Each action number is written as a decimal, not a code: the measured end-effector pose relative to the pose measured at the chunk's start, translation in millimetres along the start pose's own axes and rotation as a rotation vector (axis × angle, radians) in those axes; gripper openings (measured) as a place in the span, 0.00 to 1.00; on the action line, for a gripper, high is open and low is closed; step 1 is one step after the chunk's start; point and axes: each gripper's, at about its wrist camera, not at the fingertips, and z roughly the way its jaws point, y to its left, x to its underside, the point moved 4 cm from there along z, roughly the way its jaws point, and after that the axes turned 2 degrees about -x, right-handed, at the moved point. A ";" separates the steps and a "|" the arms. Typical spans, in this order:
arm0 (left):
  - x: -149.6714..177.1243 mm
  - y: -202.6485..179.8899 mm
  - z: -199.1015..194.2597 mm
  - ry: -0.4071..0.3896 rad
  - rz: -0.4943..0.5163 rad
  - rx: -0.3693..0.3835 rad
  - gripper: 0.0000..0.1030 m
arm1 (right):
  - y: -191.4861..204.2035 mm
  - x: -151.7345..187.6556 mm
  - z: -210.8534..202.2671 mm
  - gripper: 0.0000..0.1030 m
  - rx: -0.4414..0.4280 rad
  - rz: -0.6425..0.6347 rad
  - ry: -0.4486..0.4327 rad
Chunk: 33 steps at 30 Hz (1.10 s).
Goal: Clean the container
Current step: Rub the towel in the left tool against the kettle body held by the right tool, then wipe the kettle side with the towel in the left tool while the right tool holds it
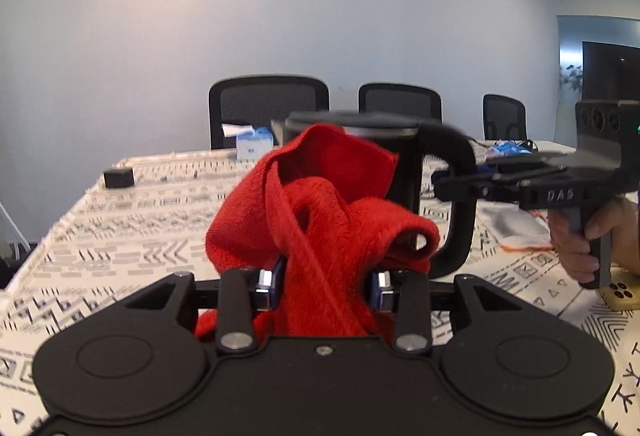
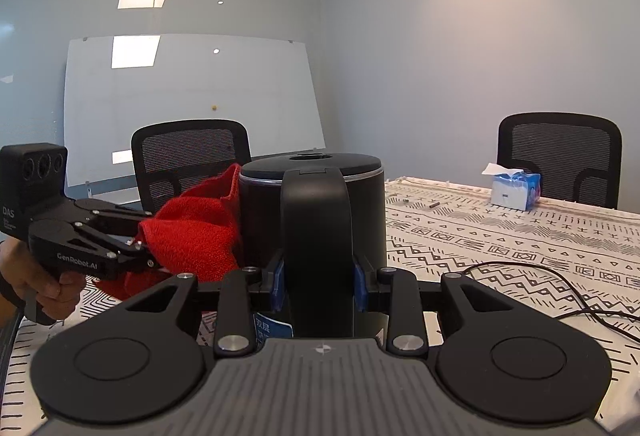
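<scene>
The black container (image 2: 312, 211), a lidded jug with a thick loop handle (image 2: 318, 236), is held up above the bench (image 2: 500, 248), which is covered by a white cloth with black patterns. The right gripper (image 2: 318, 276) has its jaws clamped on the handle, one blue pad on each side of it. The left gripper (image 1: 326, 286) has its jaws shut on a bunched red cloth (image 1: 320, 207), and the cloth is pressed against the side of the container opposite the handle, its top fold reaching up to the lid rim. From the left wrist view the right gripper (image 1: 444, 189) comes in from the right, gripping the handle (image 1: 456, 203). On the far side of the bench sits a blue tissue box (image 2: 514, 189), with black mesh chairs (image 2: 560, 151) behind it. A black cable (image 2: 560, 288) trails across the bench on the right
</scene>
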 end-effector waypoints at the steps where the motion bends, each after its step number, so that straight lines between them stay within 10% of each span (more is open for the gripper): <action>1: -4.8 0.0 -3.1 -0.016 0.005 0.003 0.41 | 0.1 0.1 0.1 0.30 0.001 0.000 0.000; 25: 13.7 1.1 8.5 0.068 -0.010 0.004 0.41 | -0.3 1.4 0.3 0.30 0.001 0.001 -0.002; 33: -6.9 -4.3 -4.0 -0.011 0.002 0.014 0.41 | -0.3 2.3 0.6 0.30 0.002 0.001 -0.003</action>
